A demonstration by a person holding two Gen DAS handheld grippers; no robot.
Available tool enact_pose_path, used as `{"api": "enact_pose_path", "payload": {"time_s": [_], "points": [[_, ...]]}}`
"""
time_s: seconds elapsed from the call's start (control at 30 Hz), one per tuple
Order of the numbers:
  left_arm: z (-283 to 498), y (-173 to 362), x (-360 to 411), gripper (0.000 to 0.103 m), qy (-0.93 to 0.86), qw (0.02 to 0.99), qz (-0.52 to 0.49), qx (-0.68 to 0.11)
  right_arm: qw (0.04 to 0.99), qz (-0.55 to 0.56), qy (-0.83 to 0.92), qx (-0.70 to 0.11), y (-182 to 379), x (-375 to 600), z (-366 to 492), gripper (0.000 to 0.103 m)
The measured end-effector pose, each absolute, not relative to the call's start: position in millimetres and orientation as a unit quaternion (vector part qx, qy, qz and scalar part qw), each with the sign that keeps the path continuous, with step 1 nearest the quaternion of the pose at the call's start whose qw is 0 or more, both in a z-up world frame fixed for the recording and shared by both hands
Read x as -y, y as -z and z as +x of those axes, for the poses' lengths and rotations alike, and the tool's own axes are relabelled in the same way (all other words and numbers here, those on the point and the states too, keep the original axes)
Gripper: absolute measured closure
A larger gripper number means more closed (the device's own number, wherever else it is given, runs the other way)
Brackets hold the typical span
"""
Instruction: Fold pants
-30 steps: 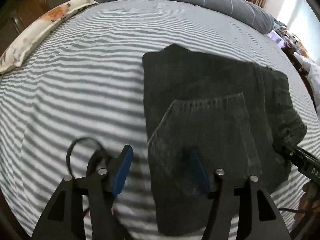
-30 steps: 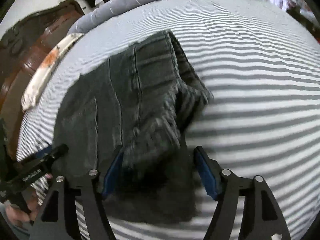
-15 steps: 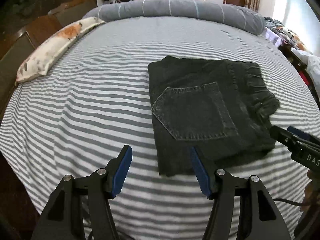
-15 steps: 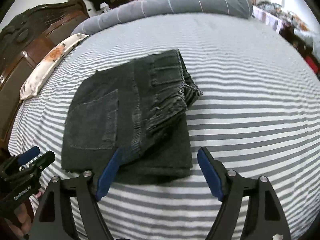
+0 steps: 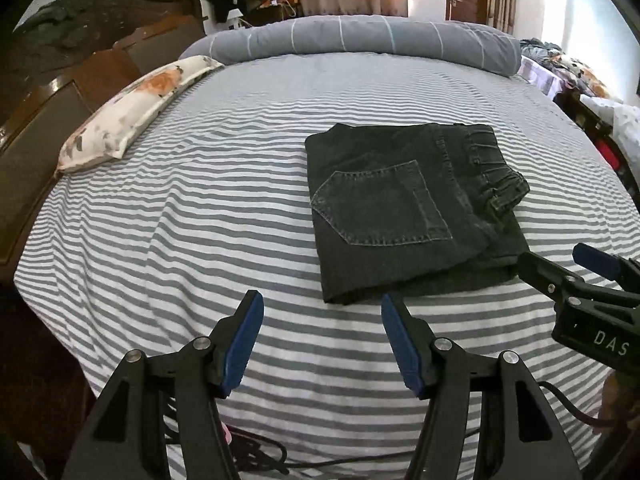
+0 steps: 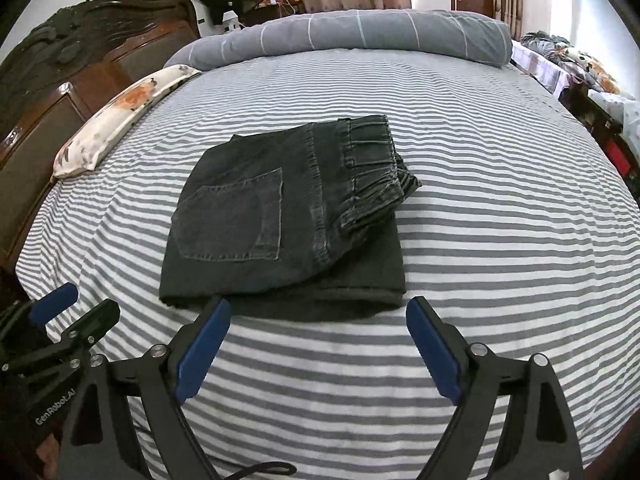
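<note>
Dark grey jeans (image 5: 404, 208) (image 6: 280, 216) lie folded into a compact rectangle on the striped bed, back pocket up, waistband bunched at the right side. My left gripper (image 5: 322, 320) hovers open above the sheet, just short of the pants' near left corner, nothing between its blue pads. My right gripper (image 6: 318, 328) hangs over the near edge of the pants with its jaws opening and nothing between them. Each gripper shows in the other's view: the right one (image 5: 560, 268) at the right edge, the left one (image 6: 76, 308) at the lower left.
The grey-and-white striped bed sheet (image 5: 200, 220) spreads all around. A floral pillow (image 5: 132, 112) lies at the left by the dark wooden headboard (image 6: 80, 52). A rolled grey duvet (image 5: 360, 40) lines the far edge. Black cables (image 5: 260, 456) trail below the near edge.
Both grippers have pulled back and up from the pants, which now lie free and folded on the bed. The right jaws have spread wider; more of the room shows.
</note>
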State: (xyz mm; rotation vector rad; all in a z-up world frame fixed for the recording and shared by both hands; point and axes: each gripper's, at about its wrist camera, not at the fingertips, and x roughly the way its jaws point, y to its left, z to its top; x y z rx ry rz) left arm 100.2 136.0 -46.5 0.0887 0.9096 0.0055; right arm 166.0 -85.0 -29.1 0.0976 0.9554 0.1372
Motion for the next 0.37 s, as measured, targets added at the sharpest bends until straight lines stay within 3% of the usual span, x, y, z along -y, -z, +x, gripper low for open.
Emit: {"api": "enact_pose_path", "payload": {"time_s": [0.37], "points": [[81,40,-129,0.041,0.009,0.897,0.040,-0.439,0.885,0.045,-0.070,-0.458,24,81,145,0.015]]}}
